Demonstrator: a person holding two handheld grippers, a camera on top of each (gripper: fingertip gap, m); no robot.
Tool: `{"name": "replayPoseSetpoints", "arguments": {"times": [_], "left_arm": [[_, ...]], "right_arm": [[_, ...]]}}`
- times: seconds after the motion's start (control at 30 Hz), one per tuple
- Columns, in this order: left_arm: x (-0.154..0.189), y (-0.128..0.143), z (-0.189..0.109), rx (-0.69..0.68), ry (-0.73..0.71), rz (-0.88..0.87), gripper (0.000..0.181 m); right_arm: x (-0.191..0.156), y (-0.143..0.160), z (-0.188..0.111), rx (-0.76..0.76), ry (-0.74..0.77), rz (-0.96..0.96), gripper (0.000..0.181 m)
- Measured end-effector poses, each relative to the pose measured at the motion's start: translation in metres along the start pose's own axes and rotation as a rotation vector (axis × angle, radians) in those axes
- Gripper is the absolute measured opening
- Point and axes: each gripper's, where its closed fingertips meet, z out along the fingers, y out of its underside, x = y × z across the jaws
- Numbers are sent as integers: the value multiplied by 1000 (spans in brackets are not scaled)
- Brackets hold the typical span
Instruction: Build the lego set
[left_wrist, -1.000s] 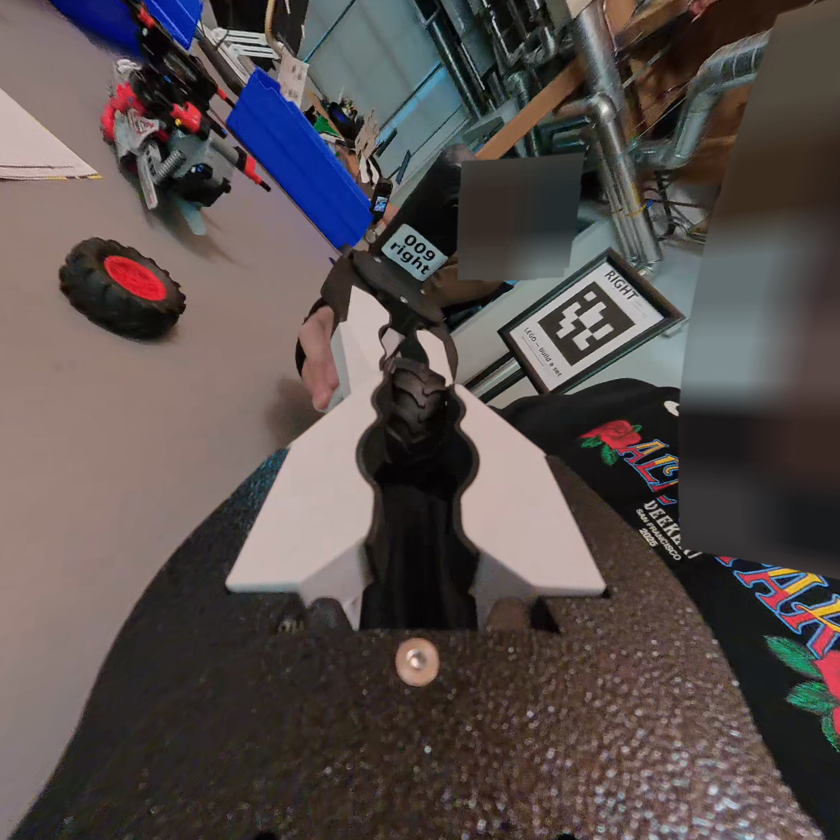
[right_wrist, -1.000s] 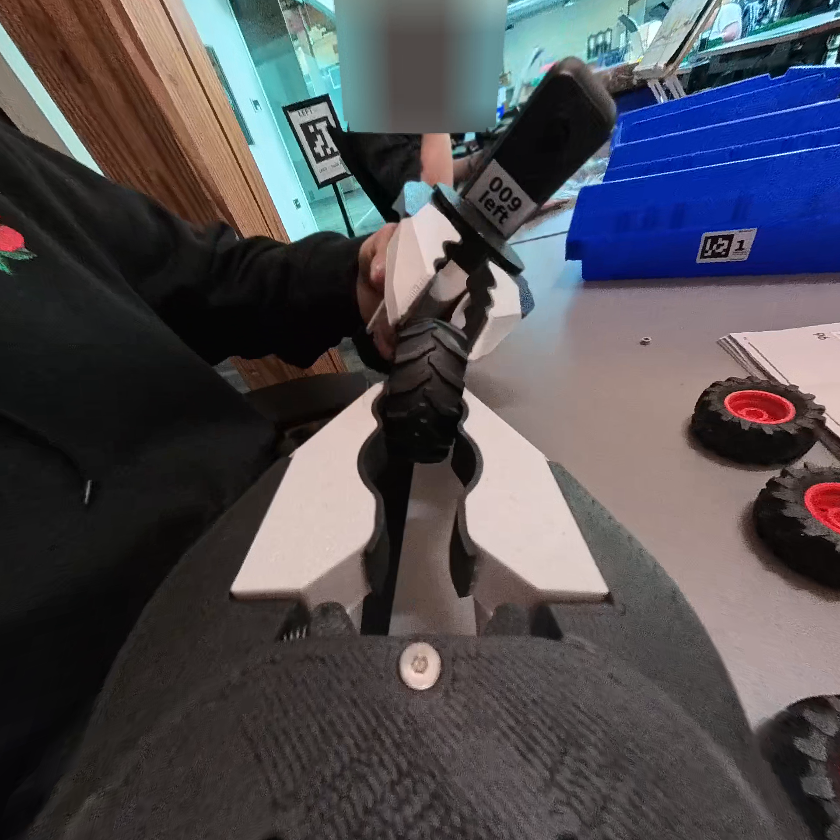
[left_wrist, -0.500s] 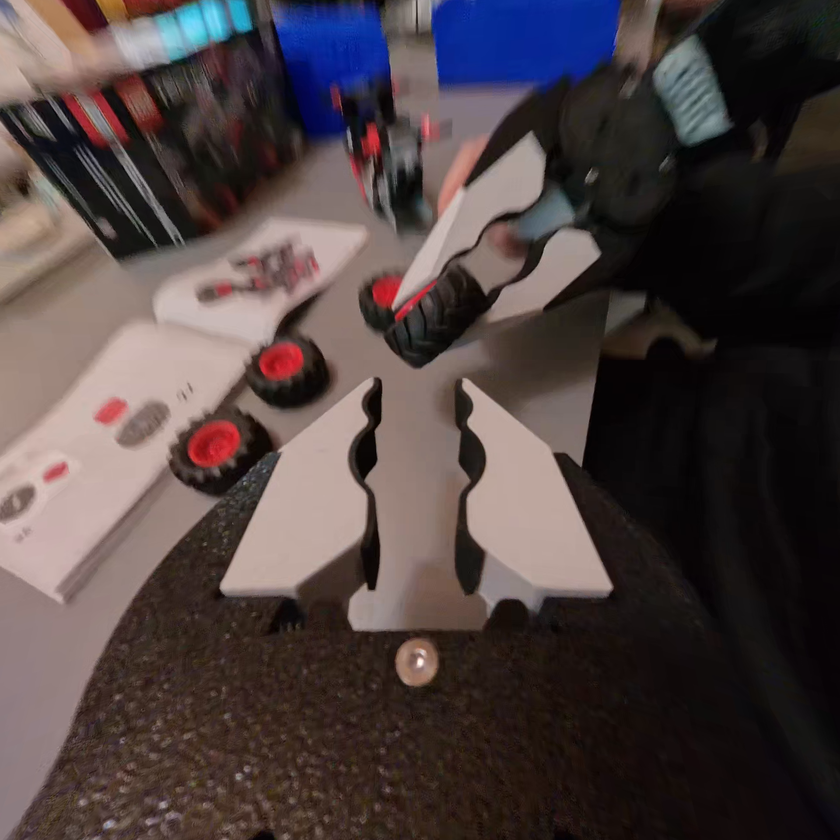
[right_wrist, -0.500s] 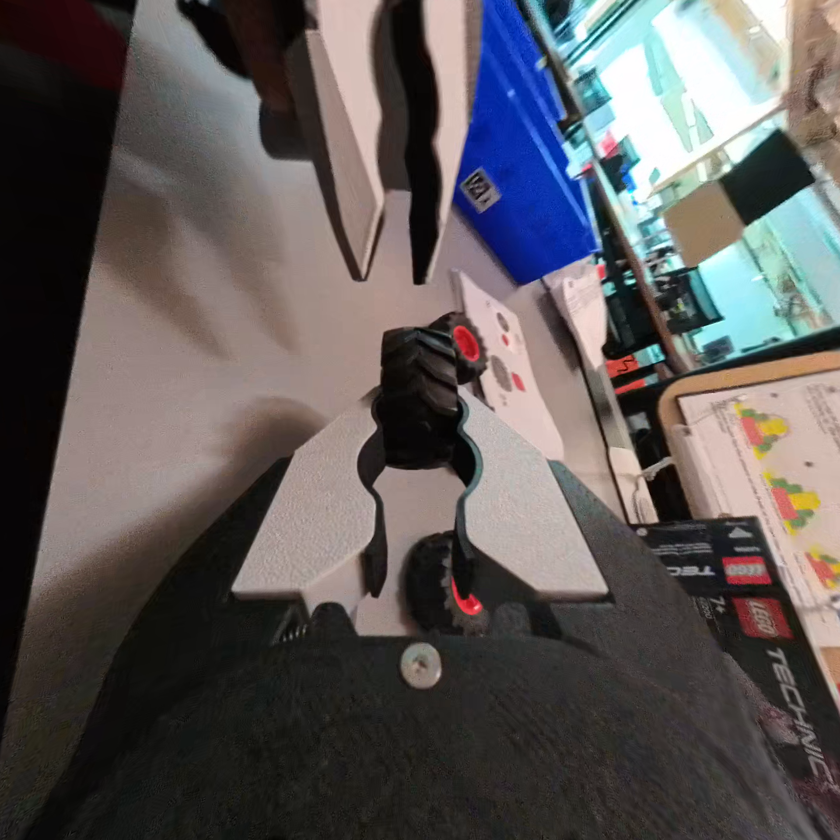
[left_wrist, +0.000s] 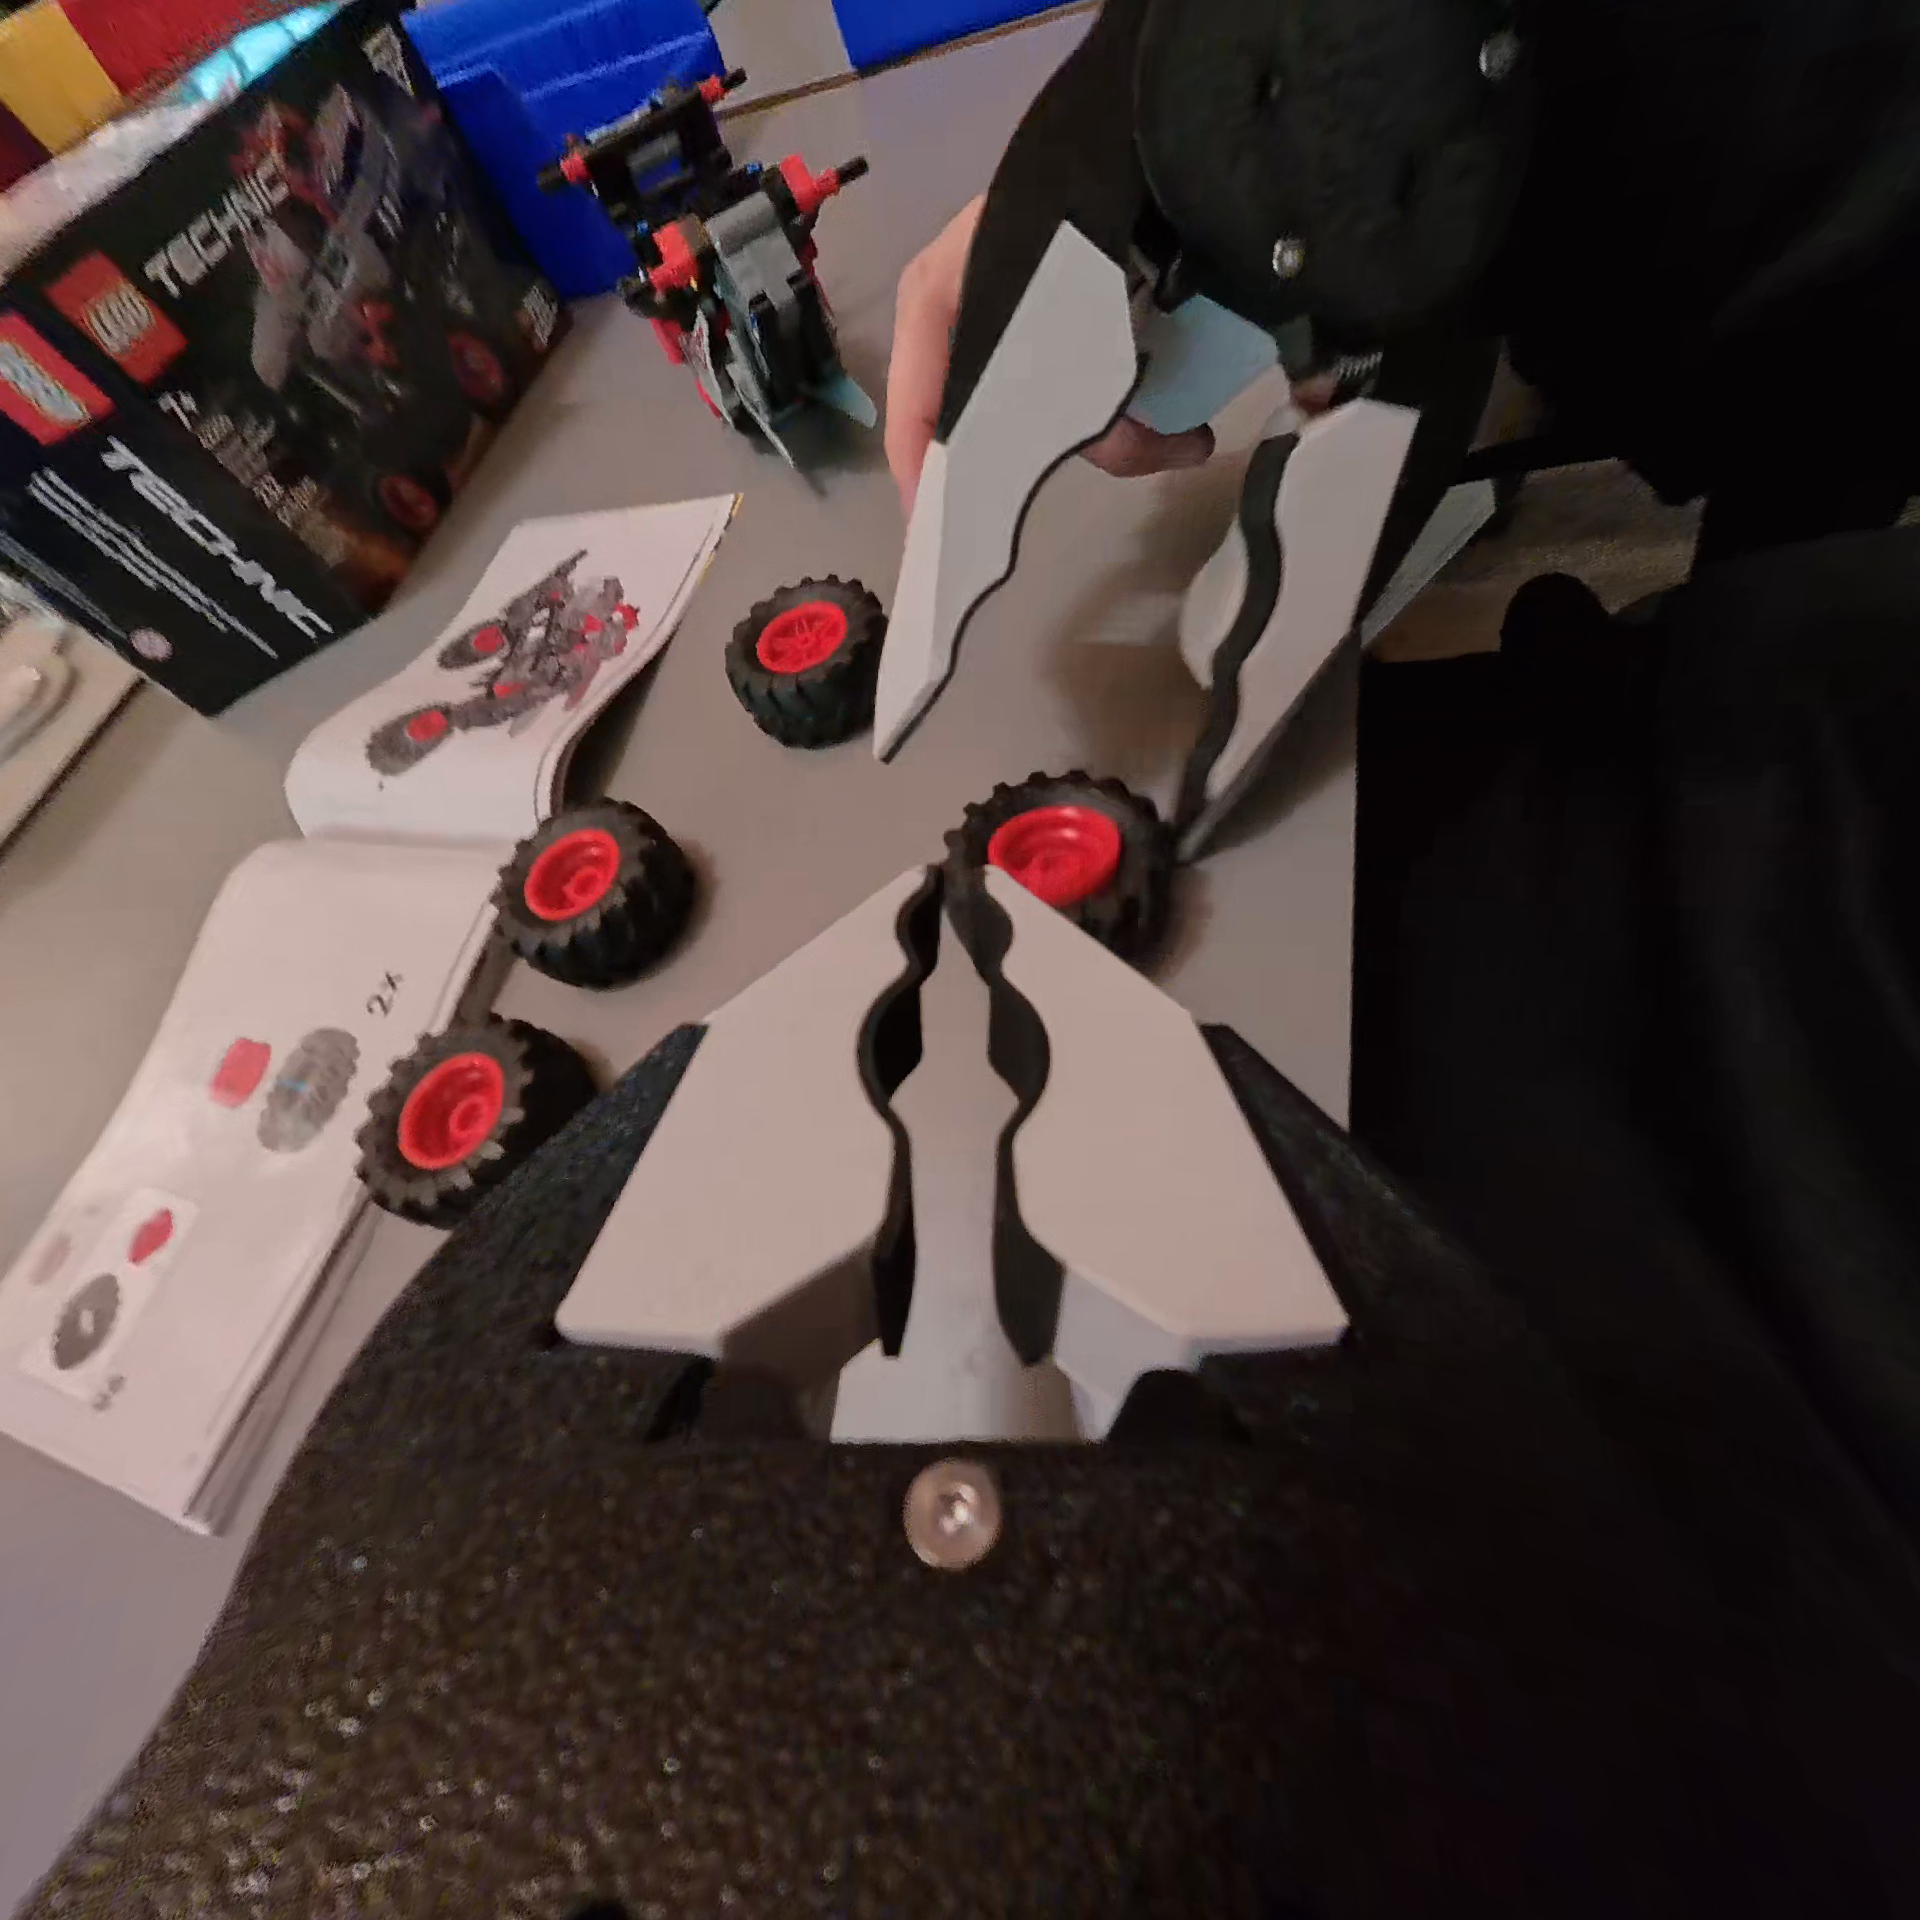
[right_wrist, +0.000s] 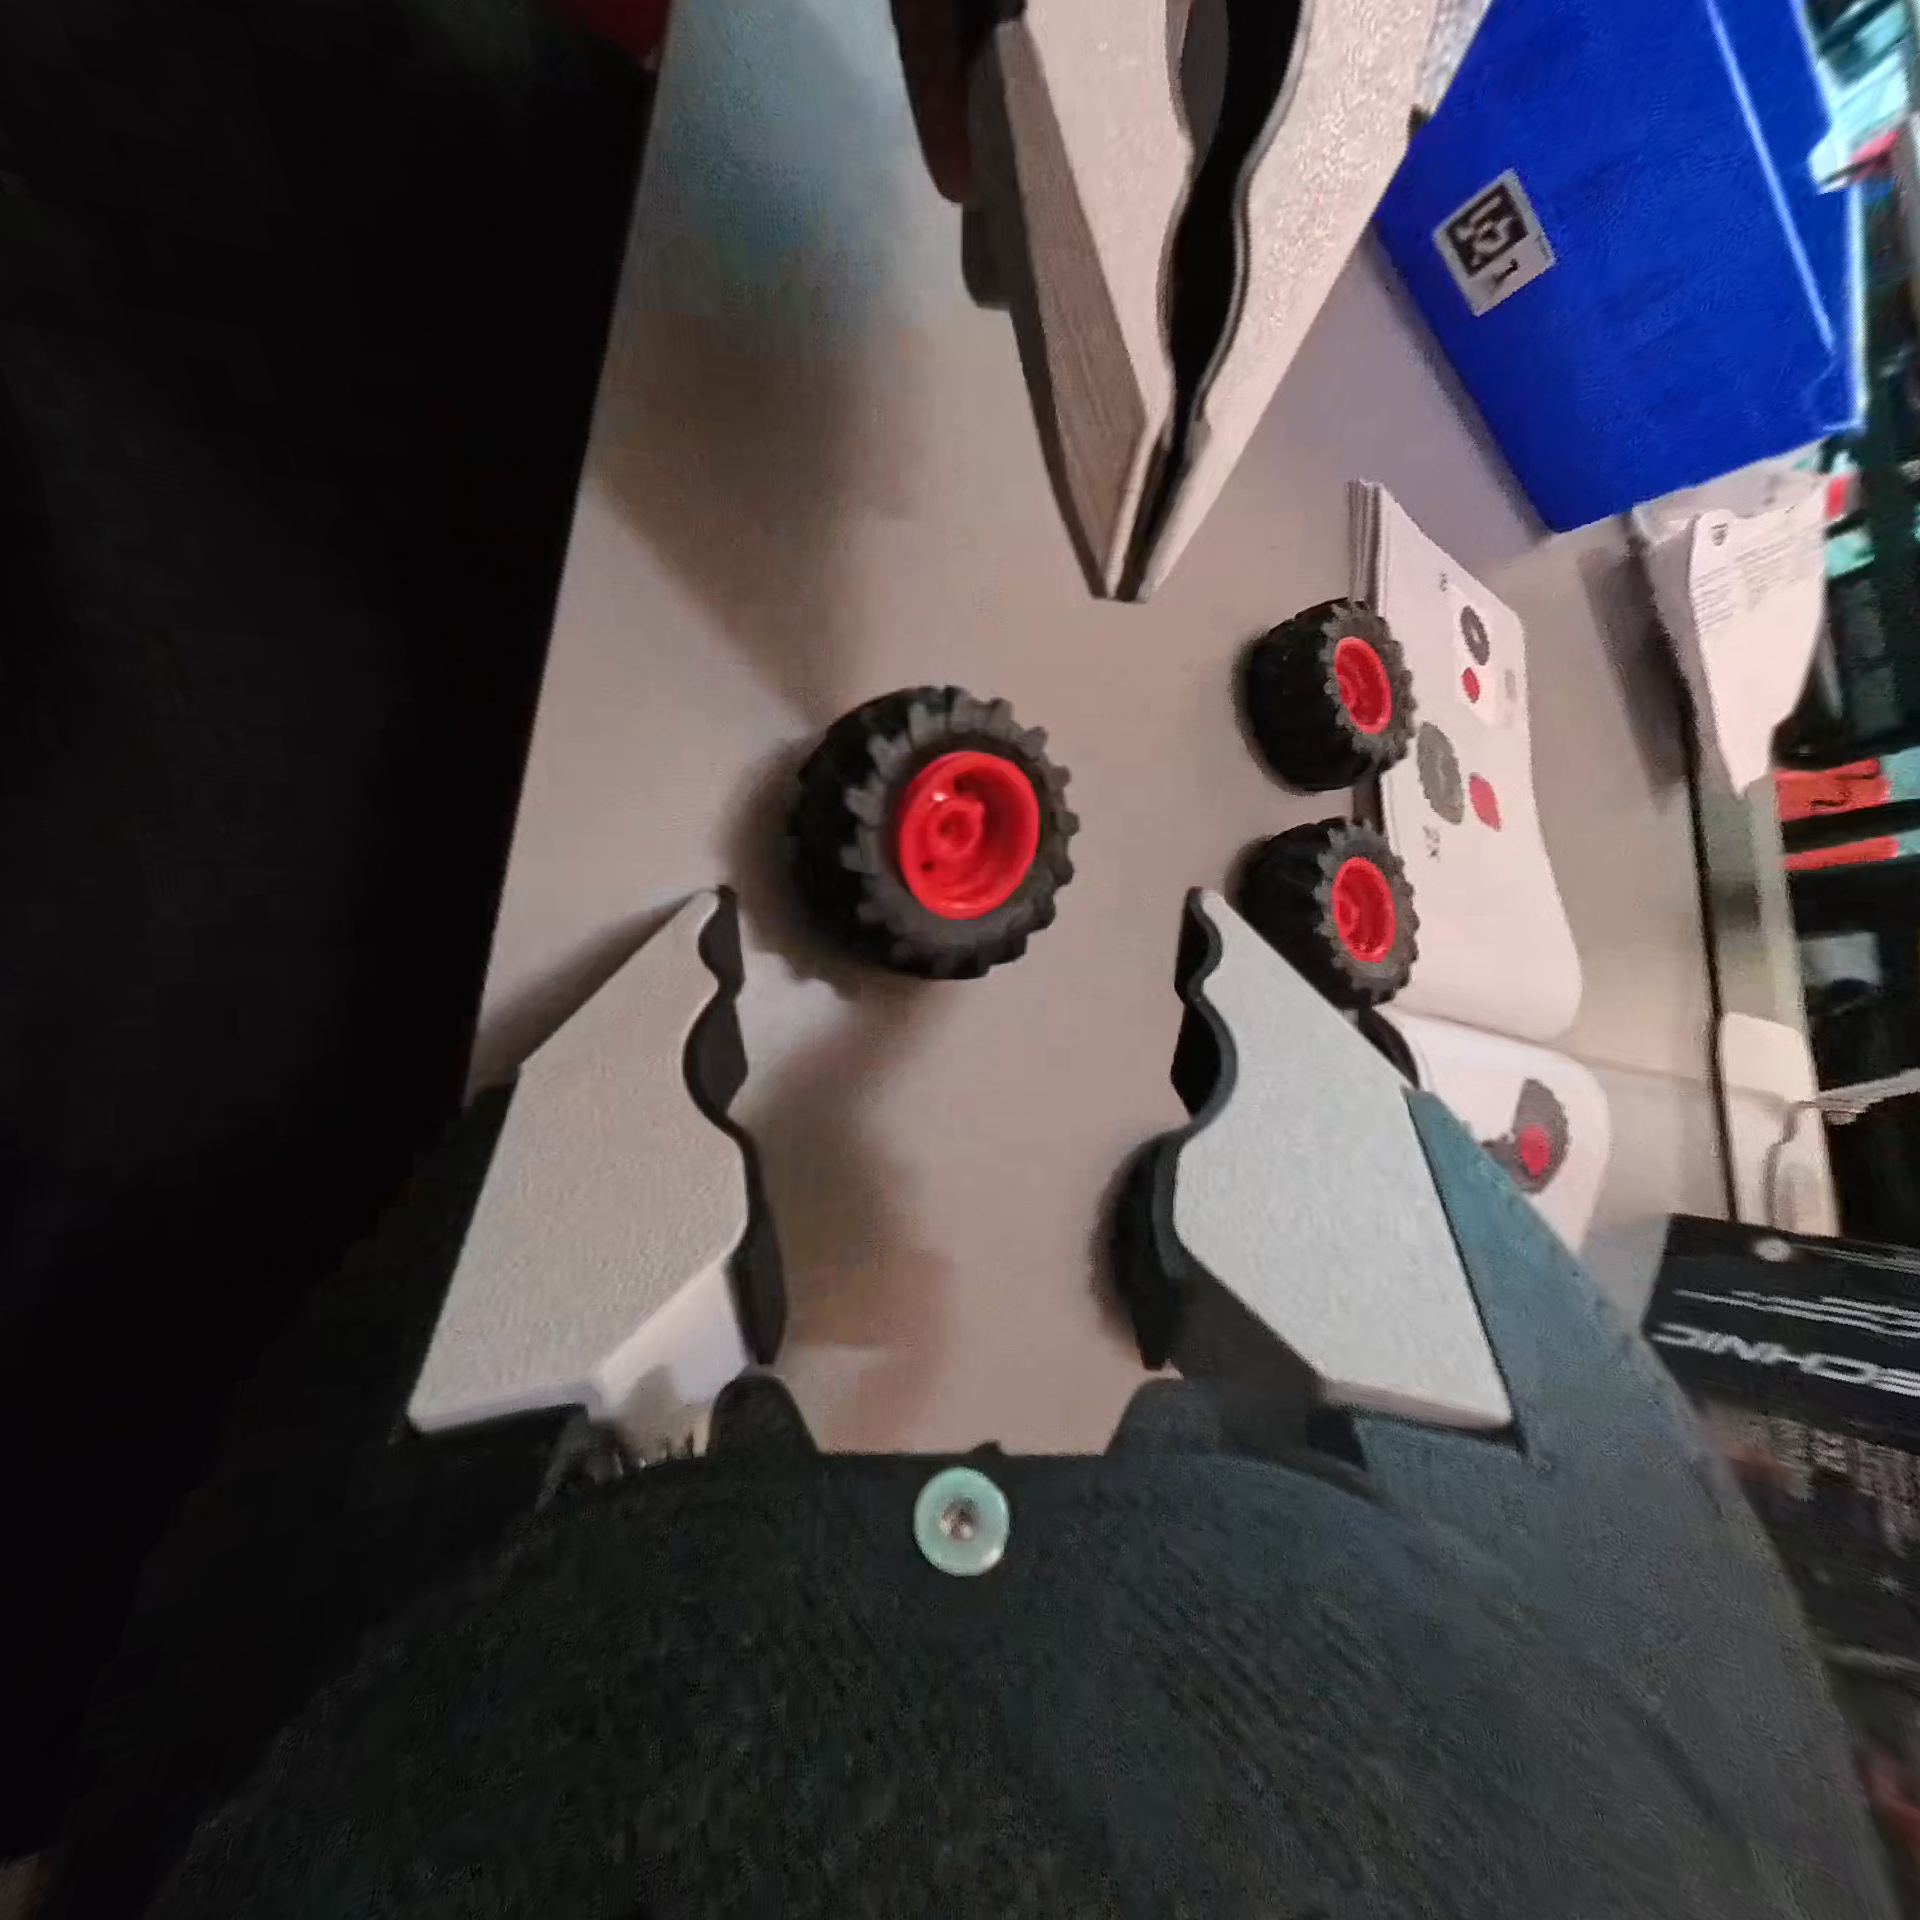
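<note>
Several black Lego wheels with red hubs lie on the grey table. One wheel lies on its side just ahead of my right gripper, which is open wide and empty above it. In the left wrist view this wheel sits just past my left gripper, whose tips are together and hold nothing. The right gripper shows there above the wheel, fingers spread. The left gripper also shows in the right wrist view. A part-built red, black and grey Lego chassis stands farther back.
Three more wheels lie beside an open instruction booklet. A black set box and a blue bin stand behind. A person's dark clothing fills the near table edge. The grippers' ends are close to 6 cm from one another.
Both grippers held one wheel a second ago. The left let go, the right carried the wheel down to the table and opened, and the wheel now lies there. The left has closed.
</note>
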Motion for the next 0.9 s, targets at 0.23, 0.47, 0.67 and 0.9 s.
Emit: {"name": "replayPoseSetpoints", "arguments": {"times": [0.23, 0.47, 0.67, 0.9], "left_arm": [[10, -6, 14, -131, 110, 180, 0], [24, 11, 20, -318, 292, 302, 0], [31, 18, 22, -366, 280, 325, 0], [43, 6, 23, -337, 348, 222, 0]], "right_arm": [[-1, -10, -12, 121, -91, 291, 59], [-14, -23, 2, 172, -118, 340, 39], [-17, -19, 8, 143, -129, 329, 22], [-17, -19, 8, 126, -133, 274, 17]]}}
